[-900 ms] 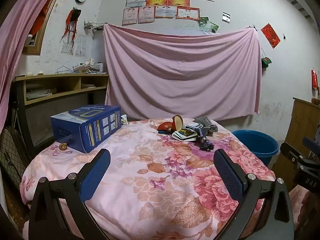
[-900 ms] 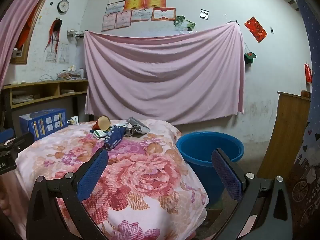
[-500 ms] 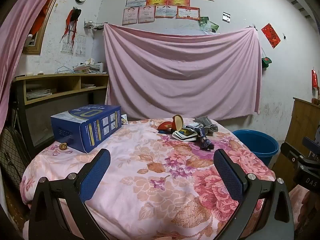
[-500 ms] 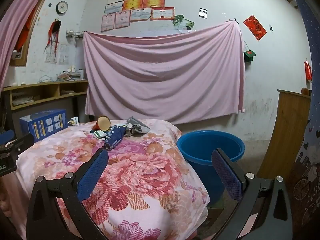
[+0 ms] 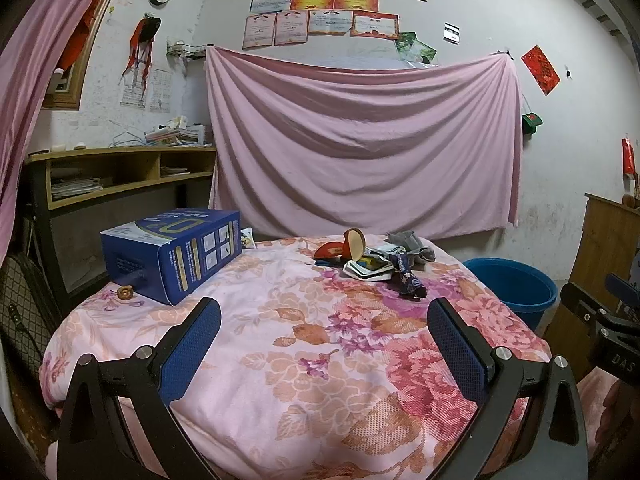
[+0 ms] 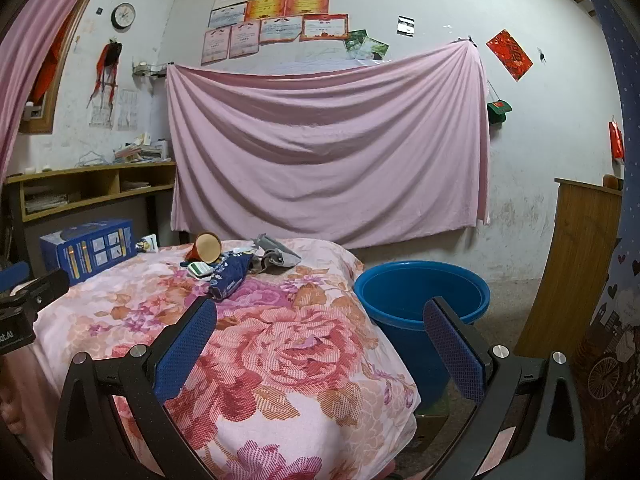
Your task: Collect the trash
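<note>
A heap of trash lies at the far side of the floral-covered table (image 5: 304, 360): a red paper cup (image 5: 352, 242) on its side, a flattened white carton (image 5: 368, 270), a dark blue wrapper (image 5: 408, 278) and a grey crumpled wrapper (image 5: 412, 242). In the right wrist view the cup (image 6: 207, 247), blue wrapper (image 6: 230, 276) and grey wrapper (image 6: 276, 254) show again. A blue bucket (image 6: 420, 296) stands on the floor right of the table. My left gripper (image 5: 324, 322) is open over the near table. My right gripper (image 6: 320, 320) is open near the table's right edge. Both are empty.
A blue cardboard box (image 5: 176, 254) sits at the table's left, with a small brown nut (image 5: 126, 292) beside it. A wooden shelf (image 5: 120, 168) stands behind on the left, a wooden cabinet (image 6: 580, 260) on the right. A pink sheet (image 5: 360, 148) hangs on the wall.
</note>
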### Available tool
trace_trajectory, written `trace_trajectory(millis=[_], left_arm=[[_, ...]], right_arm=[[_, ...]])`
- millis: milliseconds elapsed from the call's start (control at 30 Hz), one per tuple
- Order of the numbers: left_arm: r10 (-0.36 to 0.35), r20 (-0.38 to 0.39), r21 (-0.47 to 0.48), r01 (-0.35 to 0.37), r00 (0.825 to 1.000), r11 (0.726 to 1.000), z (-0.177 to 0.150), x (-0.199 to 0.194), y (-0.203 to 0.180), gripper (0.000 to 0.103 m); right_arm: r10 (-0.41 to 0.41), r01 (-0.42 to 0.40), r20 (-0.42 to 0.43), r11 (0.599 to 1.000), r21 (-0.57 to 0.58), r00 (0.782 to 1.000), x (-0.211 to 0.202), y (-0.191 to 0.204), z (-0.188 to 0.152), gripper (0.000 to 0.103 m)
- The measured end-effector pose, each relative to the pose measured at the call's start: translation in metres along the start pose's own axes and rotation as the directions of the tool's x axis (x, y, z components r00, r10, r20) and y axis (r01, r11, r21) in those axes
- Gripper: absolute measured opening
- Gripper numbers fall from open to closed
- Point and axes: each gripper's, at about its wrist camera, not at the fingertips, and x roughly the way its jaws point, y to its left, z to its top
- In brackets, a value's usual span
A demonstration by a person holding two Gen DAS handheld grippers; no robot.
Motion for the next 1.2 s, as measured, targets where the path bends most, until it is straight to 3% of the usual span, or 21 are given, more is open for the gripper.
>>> trace_trajectory(millis=[1200], left_arm=[[-0.001, 0.0, 0.001, 0.001, 1.0, 1.0, 0.0003, 0.003, -0.0017, 0.101]], right_arm=[[0.0, 0.0, -0.004, 1.0, 0.003, 1.0, 0.0, 0.0008, -0.0024, 0.103]])
